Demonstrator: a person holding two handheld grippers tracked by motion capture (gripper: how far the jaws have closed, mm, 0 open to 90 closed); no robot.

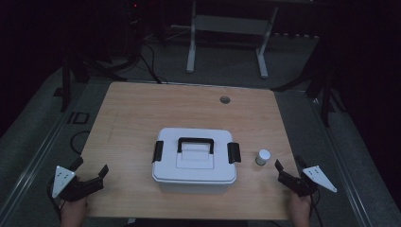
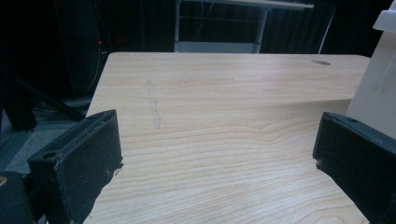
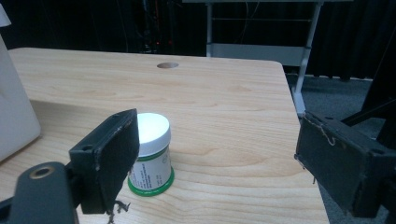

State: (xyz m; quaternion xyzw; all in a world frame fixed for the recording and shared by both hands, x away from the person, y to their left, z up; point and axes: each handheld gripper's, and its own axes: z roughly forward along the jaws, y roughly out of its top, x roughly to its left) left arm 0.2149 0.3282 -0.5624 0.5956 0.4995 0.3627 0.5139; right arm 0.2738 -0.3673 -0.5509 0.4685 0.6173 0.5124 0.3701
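A white lidded box [image 1: 194, 161] with a black handle and two black side latches stands in the middle of the wooden table [image 1: 132, 118]. To its right stands a small jar [image 1: 263, 156] with a white cap and a green base. My left gripper [image 1: 91, 166] rests near the table's front left corner, open and empty; in the left gripper view its jaws [image 2: 217, 154] frame bare wood, with the box's side [image 2: 373, 88] at the right. My right gripper [image 1: 288, 163] sits near the front right edge, open. The jar [image 3: 152, 154] stands just beyond its left jaw, untouched.
A round cable hole [image 1: 225, 100] sits near the table's far edge. A metal frame stand [image 1: 227, 28] is on the dark floor beyond the table, with cables to the left. The box's corner [image 3: 14, 116] is at the left of the right gripper view.
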